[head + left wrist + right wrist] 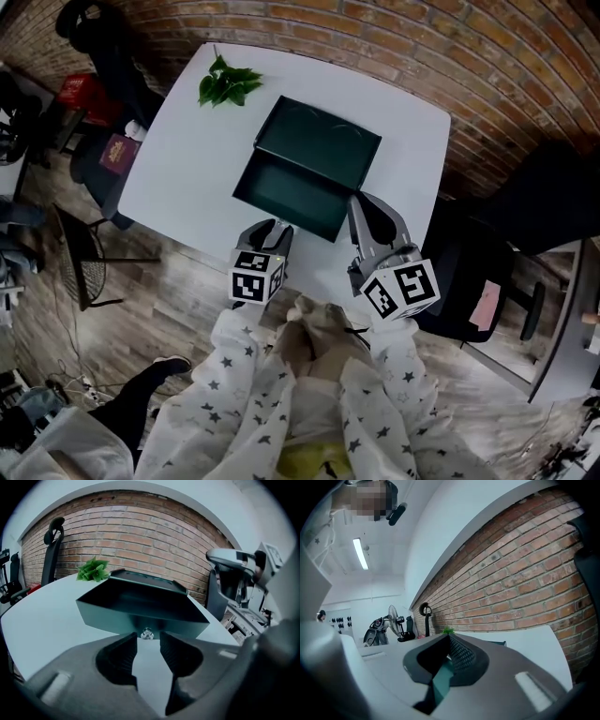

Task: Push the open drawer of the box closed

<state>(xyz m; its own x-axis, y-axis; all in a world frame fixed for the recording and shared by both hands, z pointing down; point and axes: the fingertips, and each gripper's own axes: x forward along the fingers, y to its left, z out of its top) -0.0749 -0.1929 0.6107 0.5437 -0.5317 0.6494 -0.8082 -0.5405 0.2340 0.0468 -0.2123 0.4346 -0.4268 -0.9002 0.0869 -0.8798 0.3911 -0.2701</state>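
A dark green box (323, 141) sits in the middle of the white table (178, 169), its drawer (286, 192) pulled out toward me and empty. In the left gripper view the drawer front (140, 616) fills the middle, with a small clear knob (147, 633) just beyond the jaw tips. My left gripper (270, 228) (148, 640) is at the drawer's front, jaws a narrow gap apart, holding nothing. My right gripper (370, 208) (449, 639) hovers at the drawer's right front corner, tilted upward toward the brick wall, its tips touching and empty.
A green leafy sprig (228, 84) (93, 569) lies on the table's far left. A brick wall (394, 47) runs behind the table. A black office chair (94, 37) stands at the far left and a dark chair (469, 291) at the near right. The table's near edge lies under the grippers.
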